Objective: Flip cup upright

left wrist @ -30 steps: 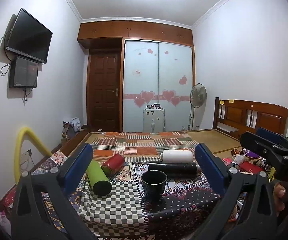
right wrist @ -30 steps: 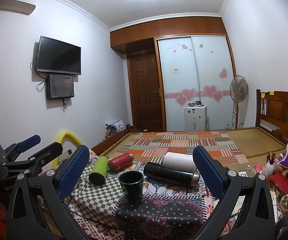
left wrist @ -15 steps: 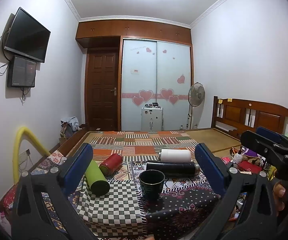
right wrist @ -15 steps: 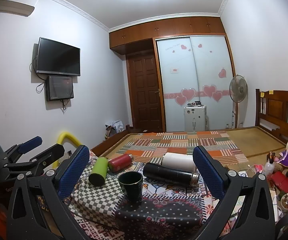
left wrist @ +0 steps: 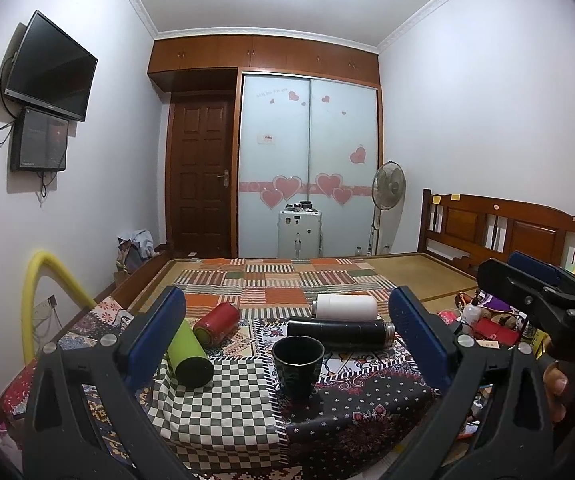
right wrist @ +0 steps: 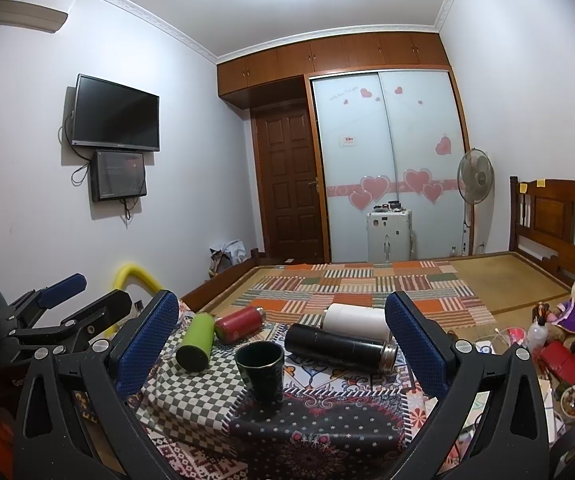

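Note:
A dark cup point(left wrist: 298, 366) stands upright, mouth up, on the patterned cloth point(left wrist: 215, 404); it also shows in the right wrist view point(right wrist: 260, 371). My left gripper point(left wrist: 287, 344) is open and empty, held back from the cup with its blue pads well apart. My right gripper point(right wrist: 281, 344) is also open and empty, a little way short of the cup. Each gripper shows at the edge of the other's view, the right one point(left wrist: 527, 288) and the left one point(right wrist: 67, 304).
Behind the cup lie a green bottle point(left wrist: 187, 354), a red bottle point(left wrist: 217, 322), a black flask point(left wrist: 339, 330) and a white bottle point(left wrist: 345, 306), all on their sides. Clutter and toys point(right wrist: 559, 344) sit at the right. A yellow tube point(left wrist: 35, 300) arches at the left.
Both views have shifted only slightly. The cup stands upright throughout and both grippers stay open.

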`<state>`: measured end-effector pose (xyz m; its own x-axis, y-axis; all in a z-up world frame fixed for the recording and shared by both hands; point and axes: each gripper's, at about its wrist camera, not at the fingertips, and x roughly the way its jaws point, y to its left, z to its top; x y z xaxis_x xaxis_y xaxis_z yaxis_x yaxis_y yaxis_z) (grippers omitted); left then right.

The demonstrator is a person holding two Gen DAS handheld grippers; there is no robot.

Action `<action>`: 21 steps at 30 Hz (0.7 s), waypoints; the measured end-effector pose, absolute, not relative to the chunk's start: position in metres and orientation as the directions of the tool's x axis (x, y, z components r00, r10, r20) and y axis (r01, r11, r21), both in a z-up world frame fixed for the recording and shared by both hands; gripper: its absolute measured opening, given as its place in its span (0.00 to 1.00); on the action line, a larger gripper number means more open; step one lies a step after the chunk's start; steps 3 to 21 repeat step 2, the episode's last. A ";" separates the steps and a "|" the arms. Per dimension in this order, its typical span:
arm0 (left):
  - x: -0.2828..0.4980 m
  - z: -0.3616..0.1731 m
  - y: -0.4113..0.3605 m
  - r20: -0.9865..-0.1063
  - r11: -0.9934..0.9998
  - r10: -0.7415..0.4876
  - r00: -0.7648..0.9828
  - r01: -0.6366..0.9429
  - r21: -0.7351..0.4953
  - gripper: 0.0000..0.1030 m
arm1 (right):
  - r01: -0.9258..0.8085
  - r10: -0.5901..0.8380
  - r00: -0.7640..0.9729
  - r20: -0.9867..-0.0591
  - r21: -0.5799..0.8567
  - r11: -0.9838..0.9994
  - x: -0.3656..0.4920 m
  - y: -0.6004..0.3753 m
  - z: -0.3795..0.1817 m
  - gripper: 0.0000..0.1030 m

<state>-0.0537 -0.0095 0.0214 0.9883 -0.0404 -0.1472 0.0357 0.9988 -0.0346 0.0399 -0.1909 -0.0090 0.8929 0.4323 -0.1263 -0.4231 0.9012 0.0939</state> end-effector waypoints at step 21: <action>-0.053 0.021 -0.010 -0.148 0.999 -0.040 0.988 0.035 -0.034 1.00 | -0.424 0.433 0.892 -0.126 0.094 0.901 0.040 -0.191 -0.009 1.00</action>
